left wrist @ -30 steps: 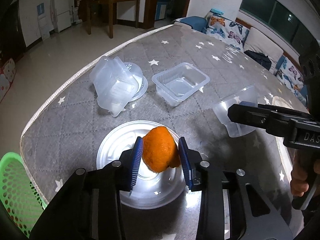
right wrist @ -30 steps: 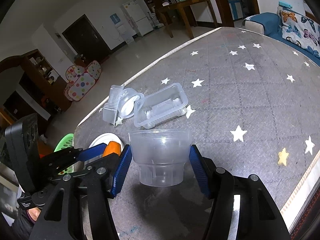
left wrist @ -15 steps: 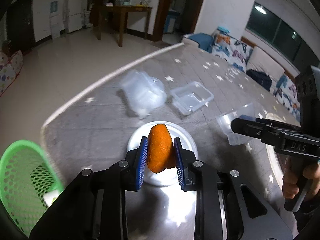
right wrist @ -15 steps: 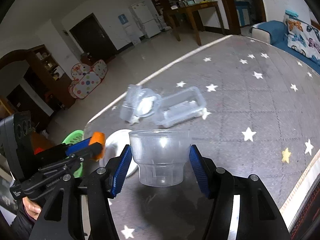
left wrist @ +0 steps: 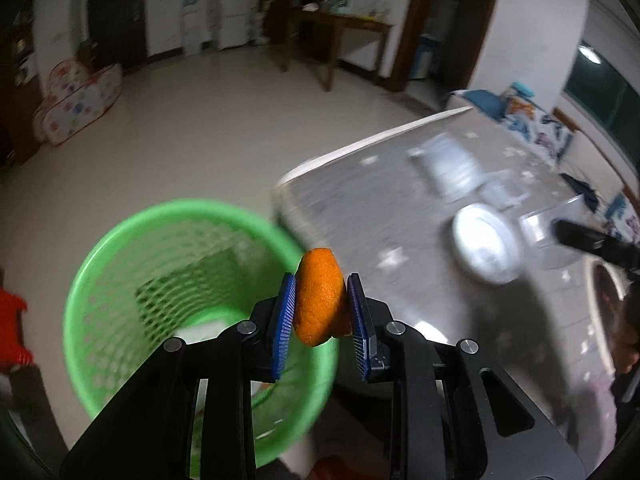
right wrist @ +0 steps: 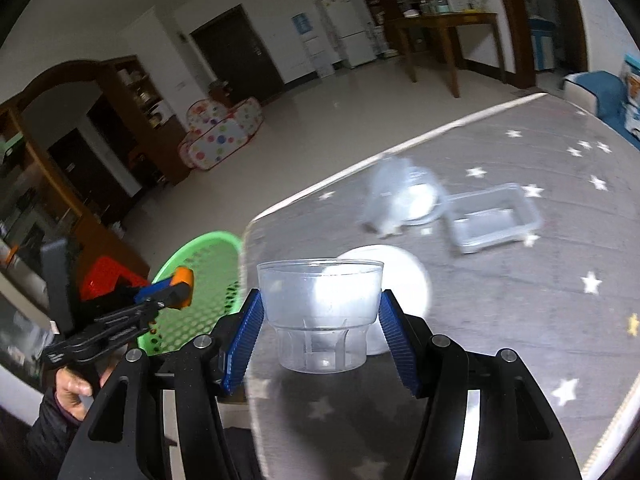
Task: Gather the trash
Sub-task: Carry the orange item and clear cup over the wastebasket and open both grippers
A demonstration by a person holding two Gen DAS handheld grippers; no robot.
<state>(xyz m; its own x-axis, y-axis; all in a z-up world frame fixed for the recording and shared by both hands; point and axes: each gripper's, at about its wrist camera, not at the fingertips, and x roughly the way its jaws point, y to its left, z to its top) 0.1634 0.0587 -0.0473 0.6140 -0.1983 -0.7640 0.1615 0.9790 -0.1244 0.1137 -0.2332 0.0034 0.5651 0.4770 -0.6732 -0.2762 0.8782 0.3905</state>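
My left gripper (left wrist: 320,312) is shut on an orange peel (left wrist: 319,297), held above the right rim of a green mesh basket (left wrist: 120,248) that stands on the floor beside the table. In the right wrist view the same peel (right wrist: 183,280) hangs over the green basket (right wrist: 200,256). My right gripper (right wrist: 320,320) is shut on a clear plastic cup (right wrist: 320,312), upright above the grey starred table (right wrist: 520,280). A white round lid (right wrist: 404,276) lies on the table just behind the cup.
On the table lie a clear rectangular tray (right wrist: 492,220) and a stack of clear containers (right wrist: 400,196). A red stool (right wrist: 108,276) stands beside the basket. A spotted play tent (right wrist: 220,128) and a wooden table (right wrist: 444,28) stand far back. White scraps lie in the basket.
The left gripper lifted the orange peel off the white lid and swung left until it hangs over the green basket. The right gripper, still holding the cup, also shifted left toward the table's corner.
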